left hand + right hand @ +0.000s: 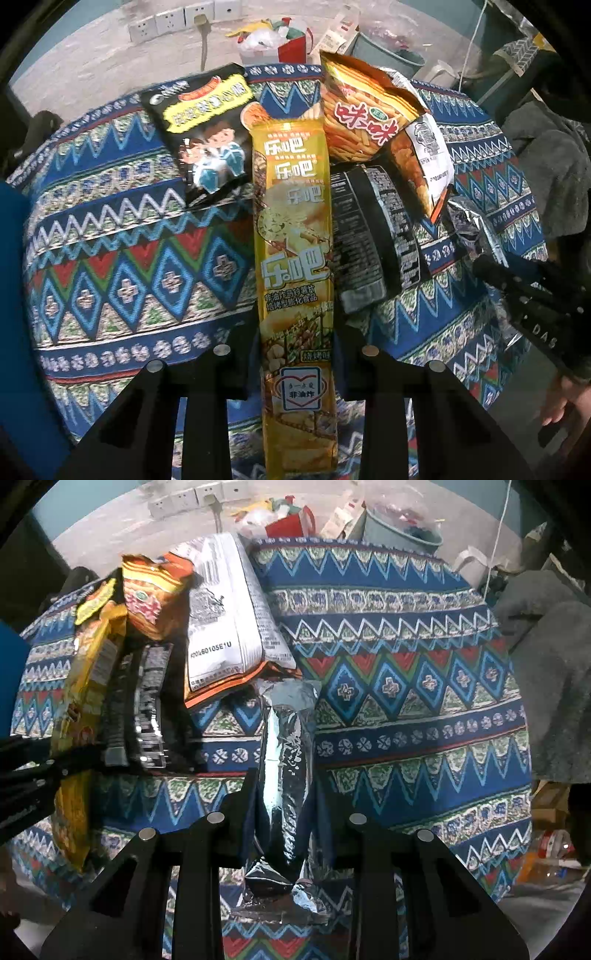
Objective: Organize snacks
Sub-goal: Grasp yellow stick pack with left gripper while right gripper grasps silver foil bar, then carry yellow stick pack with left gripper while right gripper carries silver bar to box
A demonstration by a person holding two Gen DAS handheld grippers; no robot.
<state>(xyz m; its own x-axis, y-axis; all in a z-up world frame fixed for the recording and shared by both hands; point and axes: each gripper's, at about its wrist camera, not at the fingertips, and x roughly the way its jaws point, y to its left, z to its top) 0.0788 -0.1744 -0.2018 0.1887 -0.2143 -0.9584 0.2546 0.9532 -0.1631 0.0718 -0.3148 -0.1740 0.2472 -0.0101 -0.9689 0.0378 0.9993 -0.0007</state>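
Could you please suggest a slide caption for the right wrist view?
Right tongs clamp a silver foil packet above the patterned tablecloth, snack bags piled left.

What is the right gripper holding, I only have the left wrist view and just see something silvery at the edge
Observer: The right gripper is shut on a silver foil packet, held edge-on between its jaws.
Operator: What's to the right of that packet?
Observer: Only bare patterned cloth; no snacks lie there.
Operator: What's printed on the white bag?
Observer: The white bag shows a printed code and small text, with an orange edge at its near end.
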